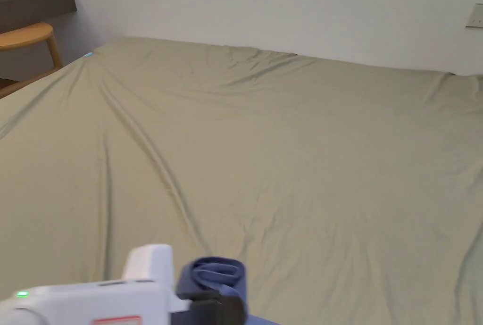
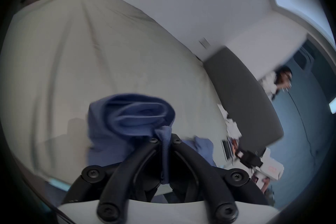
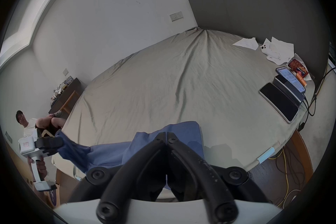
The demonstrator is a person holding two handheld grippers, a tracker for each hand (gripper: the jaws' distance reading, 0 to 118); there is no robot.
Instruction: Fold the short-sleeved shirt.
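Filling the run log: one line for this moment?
left gripper: shut on blue shirt | right gripper: shut on shirt | shirt lifted over bed

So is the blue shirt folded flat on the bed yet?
No. The shirt hangs bunched between the left tool and right tool, both shut on it.

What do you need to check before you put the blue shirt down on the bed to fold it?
1. Left gripper shut on the shirt: ok, cloth is pinched between its jaws.
2. Right gripper shut on the shirt: ok, jaws closed at the cloth's edge.
3. Shirt spread flat: not ok, it hangs bunched and rolled at the left gripper.
4. Room on the bed: ok, the middle of the sheet is bare.
5. Phones and papers out of the way: ok, they lie at the far side by the headboard.
6. Which part of the shirt each gripper holds: cannot tell.
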